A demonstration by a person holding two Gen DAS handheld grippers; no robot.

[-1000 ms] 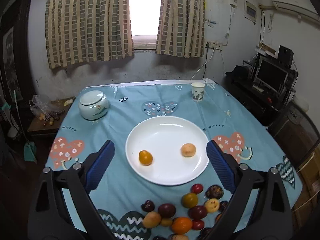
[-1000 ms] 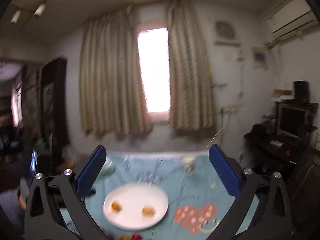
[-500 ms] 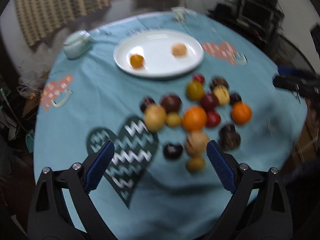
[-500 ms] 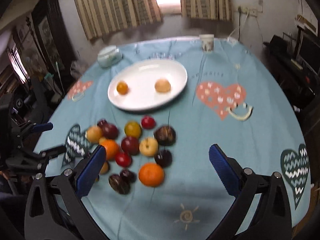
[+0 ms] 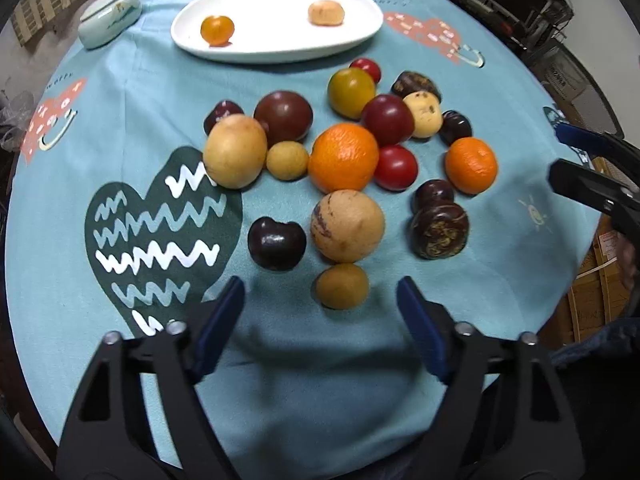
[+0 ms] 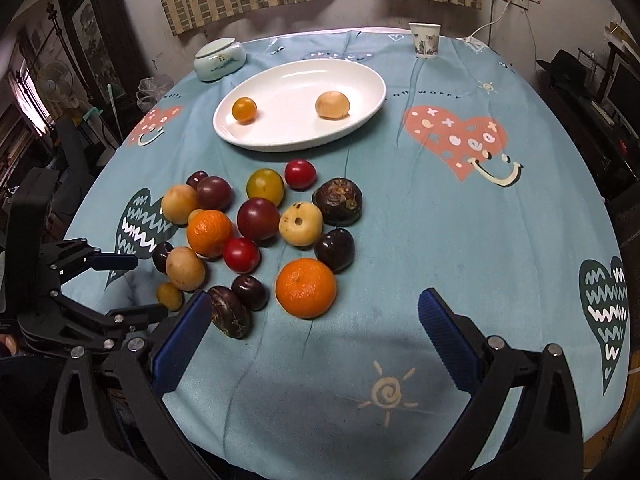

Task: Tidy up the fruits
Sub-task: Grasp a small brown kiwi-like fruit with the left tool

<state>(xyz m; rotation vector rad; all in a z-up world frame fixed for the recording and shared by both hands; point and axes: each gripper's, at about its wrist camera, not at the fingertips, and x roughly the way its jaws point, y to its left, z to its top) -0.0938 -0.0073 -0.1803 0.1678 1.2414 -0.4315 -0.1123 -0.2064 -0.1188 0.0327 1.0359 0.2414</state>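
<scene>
Several fruits lie in a pile (image 5: 344, 156) (image 6: 256, 232) on the blue tablecloth, among them two oranges, red and dark plums and tan round fruits. A white oval plate (image 5: 276, 20) (image 6: 300, 104) behind the pile holds a small orange fruit (image 6: 244, 109) and a tan fruit (image 6: 332, 105). My left gripper (image 5: 320, 304) is open and empty, just in front of a small brown-green fruit (image 5: 341, 286). My right gripper (image 6: 314, 320) is open and empty, close to the front orange (image 6: 306, 287).
A pale green lidded jar (image 6: 219, 58) and a paper cup (image 6: 425, 40) stand at the table's far side. The round table's edge (image 6: 360, 464) is close below both grippers. Furniture crowds the room on both sides.
Both grippers have tilted down and moved in low over the table. The fruit pile now fills the views. The left gripper's jaws have narrowed somewhat but stay open.
</scene>
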